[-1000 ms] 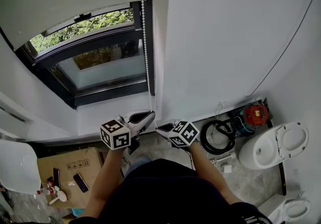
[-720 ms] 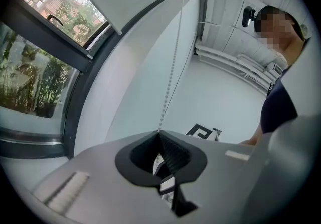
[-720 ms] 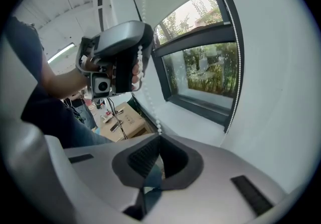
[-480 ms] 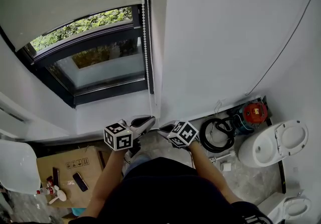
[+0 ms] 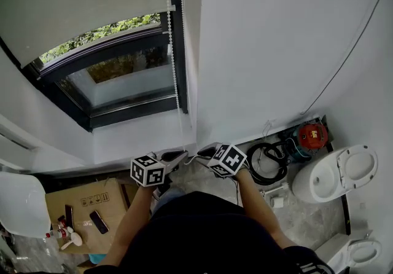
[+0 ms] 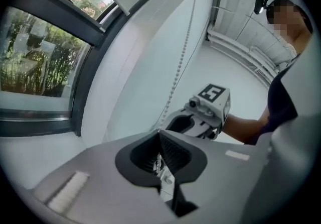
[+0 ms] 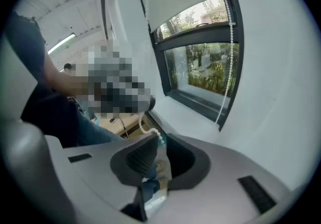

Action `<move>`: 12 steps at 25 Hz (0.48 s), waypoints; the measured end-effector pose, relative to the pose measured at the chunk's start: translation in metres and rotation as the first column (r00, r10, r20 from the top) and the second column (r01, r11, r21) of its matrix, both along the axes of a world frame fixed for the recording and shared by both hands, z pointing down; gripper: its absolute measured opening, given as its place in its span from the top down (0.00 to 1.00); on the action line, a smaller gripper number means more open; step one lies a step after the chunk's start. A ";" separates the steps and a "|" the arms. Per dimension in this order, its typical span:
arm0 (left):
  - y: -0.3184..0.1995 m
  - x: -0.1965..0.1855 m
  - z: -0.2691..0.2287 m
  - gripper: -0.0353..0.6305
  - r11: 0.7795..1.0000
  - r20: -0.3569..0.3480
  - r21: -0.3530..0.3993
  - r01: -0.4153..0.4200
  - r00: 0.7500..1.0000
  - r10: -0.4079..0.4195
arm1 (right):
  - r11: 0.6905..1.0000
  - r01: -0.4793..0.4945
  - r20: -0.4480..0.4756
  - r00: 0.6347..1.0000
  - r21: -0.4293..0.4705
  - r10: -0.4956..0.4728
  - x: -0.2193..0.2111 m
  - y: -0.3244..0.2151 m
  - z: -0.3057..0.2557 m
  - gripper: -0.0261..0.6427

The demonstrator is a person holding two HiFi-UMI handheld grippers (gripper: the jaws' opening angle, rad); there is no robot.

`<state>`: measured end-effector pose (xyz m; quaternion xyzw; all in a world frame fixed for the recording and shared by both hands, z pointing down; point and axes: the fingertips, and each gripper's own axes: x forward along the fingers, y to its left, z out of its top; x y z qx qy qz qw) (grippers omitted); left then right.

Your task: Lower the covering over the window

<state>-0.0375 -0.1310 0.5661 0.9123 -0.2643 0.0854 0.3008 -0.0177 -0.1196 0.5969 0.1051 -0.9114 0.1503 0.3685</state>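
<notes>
Pinching bead chain (image 6: 176,72), seemingly: left tool (image 6: 160,134)

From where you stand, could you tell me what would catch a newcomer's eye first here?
A white roller blind hangs partly lowered over the dark-framed window at upper left. Its bead chain runs down the frame's right side to the left gripper and right gripper, both shut on it.

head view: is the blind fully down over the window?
No, the blind stops partway down, and bare window glass with greenery behind it shows below its bottom edge.
</notes>
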 end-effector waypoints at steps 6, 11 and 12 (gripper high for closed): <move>0.015 0.003 0.029 0.93 0.998 0.034 -0.062 -0.022 0.999 0.024 | 0.999 0.007 0.093 0.996 0.054 -0.012 0.004 -0.009 -0.056 0.90; 0.018 0.004 0.034 0.93 0.997 0.033 -0.071 -0.018 0.999 0.021 | 0.992 0.036 0.145 0.988 0.124 -0.054 0.003 -0.006 -0.099 0.81; 0.017 0.004 0.035 0.93 0.997 0.035 -0.070 -0.018 0.999 0.021 | 0.990 0.030 0.169 0.984 0.141 -0.054 0.003 -0.006 -0.109 0.81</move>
